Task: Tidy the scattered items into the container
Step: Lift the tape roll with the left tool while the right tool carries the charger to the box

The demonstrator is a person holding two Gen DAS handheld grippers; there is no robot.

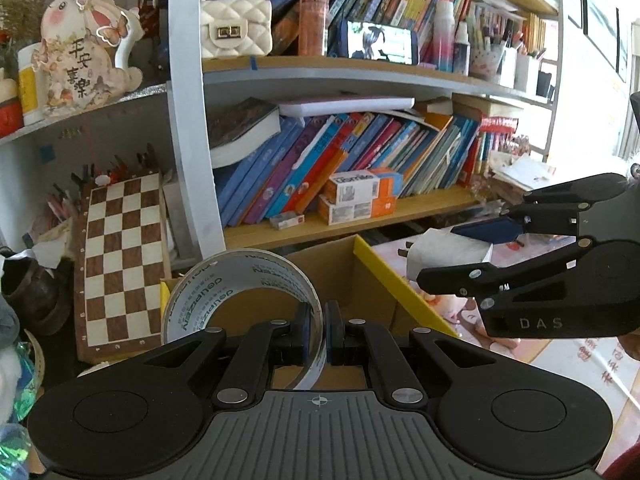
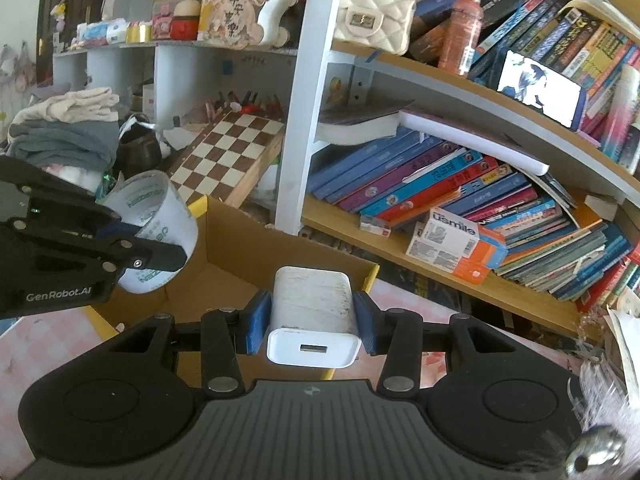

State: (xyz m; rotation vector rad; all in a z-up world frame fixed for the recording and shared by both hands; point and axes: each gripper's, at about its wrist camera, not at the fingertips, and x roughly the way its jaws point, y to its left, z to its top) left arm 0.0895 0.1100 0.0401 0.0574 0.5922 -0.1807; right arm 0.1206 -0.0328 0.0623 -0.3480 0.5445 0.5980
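Gripping tape roll (image 1: 240, 300) and charger (image 2: 314, 312), hand-held grippers over box (image 1: 340, 276), bookshelf (image 1: 360, 224) seemingly close behind.

Your cardboard box (image 2: 224, 248) is open on top, inside bare from what shows, so there's room to go down into it. Bookshelf (image 1: 344, 224) stands right behind the box's far wall, books and small cartons crowding the low shelf edge. Chessboard (image 1: 120, 260) leans just left of the box, clutter beside it. Your left gripper (image 1: 318, 330) with its tape roll (image 1: 240, 292) hangs over the box's left part; right gripper (image 2: 312, 314) with the white charger (image 2: 314, 304) sits at the right rim. Gap between them is open.
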